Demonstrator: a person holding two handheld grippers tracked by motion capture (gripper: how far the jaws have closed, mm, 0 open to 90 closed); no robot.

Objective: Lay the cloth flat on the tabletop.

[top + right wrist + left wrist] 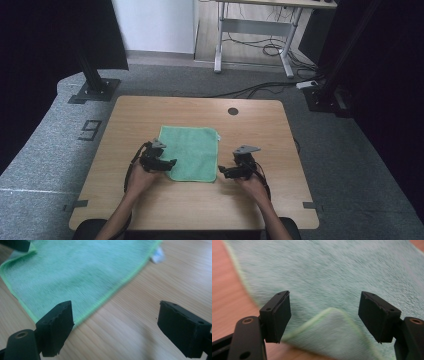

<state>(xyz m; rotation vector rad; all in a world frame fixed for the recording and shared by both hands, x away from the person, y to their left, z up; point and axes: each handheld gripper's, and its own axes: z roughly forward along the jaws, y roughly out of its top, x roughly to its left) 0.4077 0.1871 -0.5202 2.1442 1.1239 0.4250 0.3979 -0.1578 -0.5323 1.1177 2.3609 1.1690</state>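
On the tabletop (pixel 150 210) a green cloth (pixel 192 150) lies spread flat, its near left corner turned up and folded back onto itself. Judging by that, the work in hand is folding the cloth, and it is at the grasping stage. The left tool (pixel 167 163) sits at that near left corner; in the left gripper view the lifted corner (pixel 332 325) lies between its jaws, which stand apart and do not press on it, so it is released. The right tool (pixel 226 172) hangs just off the near right corner, jaws wide and empty, over bare wood beside the cloth's edge (pixel 110 296). Next, I judge, each tool must close on its corner, the right one first sliding inward to straddle the hem.
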